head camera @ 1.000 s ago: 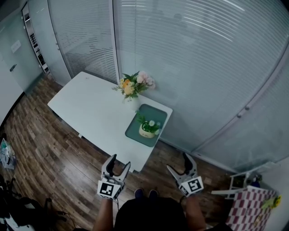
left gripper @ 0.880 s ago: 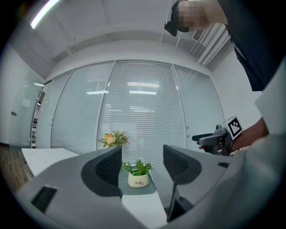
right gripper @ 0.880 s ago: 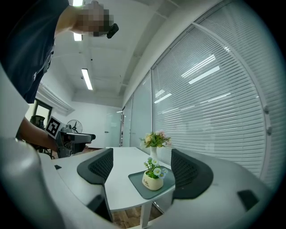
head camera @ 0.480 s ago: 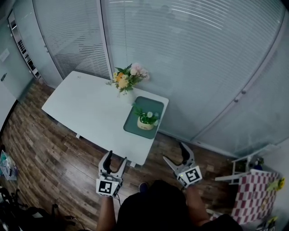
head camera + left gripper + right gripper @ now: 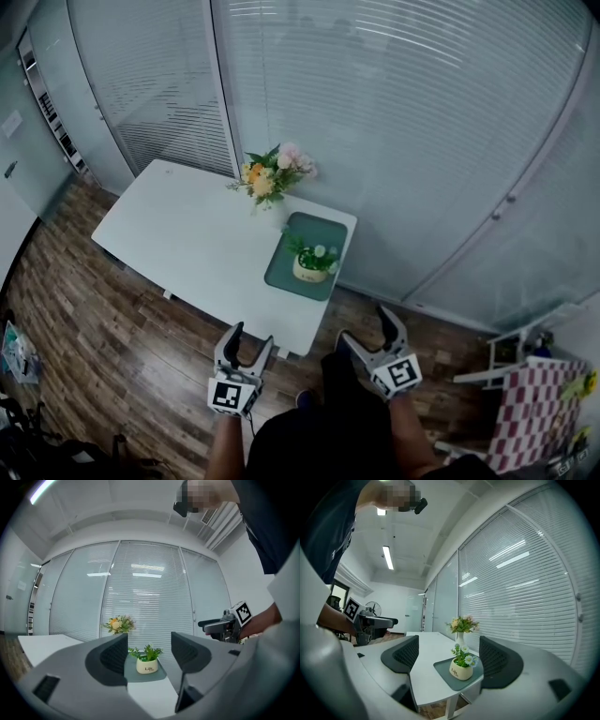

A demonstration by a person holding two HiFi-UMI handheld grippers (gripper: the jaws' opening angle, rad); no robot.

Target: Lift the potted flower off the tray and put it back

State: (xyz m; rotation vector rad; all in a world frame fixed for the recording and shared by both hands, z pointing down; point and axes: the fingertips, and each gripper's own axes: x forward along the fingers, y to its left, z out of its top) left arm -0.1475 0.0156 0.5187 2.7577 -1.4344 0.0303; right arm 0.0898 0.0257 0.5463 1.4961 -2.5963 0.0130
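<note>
Since the earlier frame the table (image 5: 187, 234) has slid a little lower in the head view, nearer both grippers; the pot (image 5: 310, 268) stands on the tray (image 5: 323, 230), toward its 6 o'clock end; a bouquet (image 5: 272, 178) is at the tray's 11 o'clock; the left gripper (image 5: 250, 337) and right gripper (image 5: 366, 326) hang at the table's 6 o'clock, jaws apart, holding nothing.

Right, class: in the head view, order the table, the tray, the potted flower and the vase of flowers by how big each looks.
Largest to smallest:
1. white table
2. green tray
3. vase of flowers, though its spread comes close to the tray's
4. potted flower
</note>
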